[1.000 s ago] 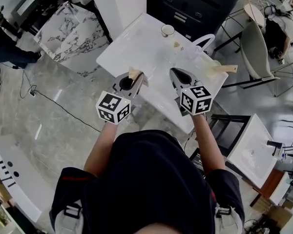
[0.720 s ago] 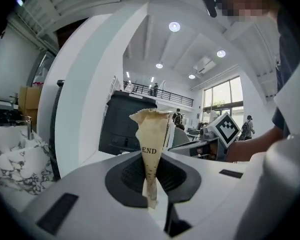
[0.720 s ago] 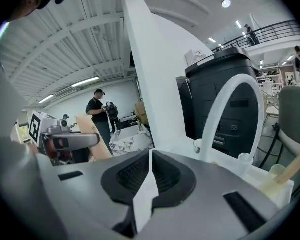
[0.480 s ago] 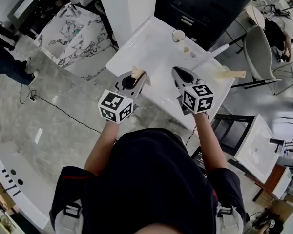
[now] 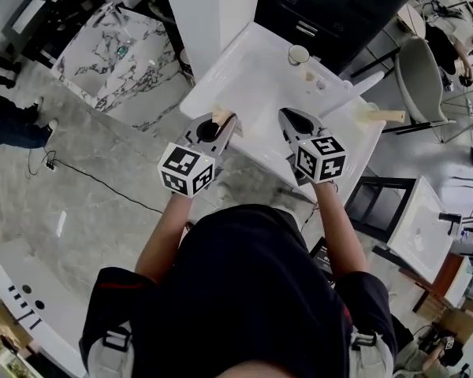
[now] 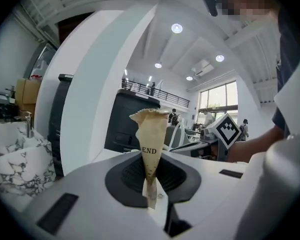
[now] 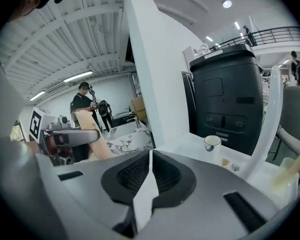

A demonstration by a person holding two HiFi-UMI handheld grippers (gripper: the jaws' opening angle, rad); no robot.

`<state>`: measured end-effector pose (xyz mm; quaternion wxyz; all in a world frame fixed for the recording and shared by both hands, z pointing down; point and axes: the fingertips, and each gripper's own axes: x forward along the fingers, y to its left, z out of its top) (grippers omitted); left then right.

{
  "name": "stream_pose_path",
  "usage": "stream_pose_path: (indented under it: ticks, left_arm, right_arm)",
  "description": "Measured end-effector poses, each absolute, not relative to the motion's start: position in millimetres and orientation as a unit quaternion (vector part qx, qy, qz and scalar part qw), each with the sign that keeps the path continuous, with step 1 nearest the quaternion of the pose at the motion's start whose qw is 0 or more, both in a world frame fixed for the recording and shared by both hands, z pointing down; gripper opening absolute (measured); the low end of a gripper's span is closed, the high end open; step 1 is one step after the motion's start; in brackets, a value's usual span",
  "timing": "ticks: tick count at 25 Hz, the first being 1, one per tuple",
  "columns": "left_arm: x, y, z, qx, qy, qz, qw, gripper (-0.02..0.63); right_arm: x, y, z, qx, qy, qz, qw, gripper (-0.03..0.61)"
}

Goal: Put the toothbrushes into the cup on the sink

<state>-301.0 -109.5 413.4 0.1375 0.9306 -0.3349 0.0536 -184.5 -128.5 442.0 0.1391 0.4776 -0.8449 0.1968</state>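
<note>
Fingers (image 6: 122,176) of the left gripper (image 5: 219,128) are pressed together on a tan paper wrapper (image 6: 150,139). It stands upright out of the grip, widens towards a crimped top edge and carries the printed word END. What is inside it does not show. The right gripper (image 5: 288,119) is beside it, a little apart, with its fingers (image 7: 172,176) closed tip to tip. Only a pale sliver shows in the seam behind the tips, and no object can be made out there. Both grippers are held over the near edge of a white sink (image 5: 252,77).

Farther out, at the sink's right edge, one more tan stick (image 5: 382,116) juts past the rim; what carries it is too blurred to tell. Next to it rises a single white curved spout (image 5: 361,83). Beyond that lie two small pale bits (image 5: 310,75), close together. Just past them, at the far corner, stands the one cup (image 5: 299,54), white with a dark rim, upright, well apart from both grippers.
</note>
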Motion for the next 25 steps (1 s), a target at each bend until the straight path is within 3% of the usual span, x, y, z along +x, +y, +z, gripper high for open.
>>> stream_pose_path:
  ticks: [25]
  left_arm:
    - [-289.4, -138.5, 426.8, 0.937, -0.308, 0.08, 0.143, 0.037]
  right_arm:
    - [-187.2, -161.8, 452.7, 0.5, -0.834, 0.194, 0.131, 0.044]
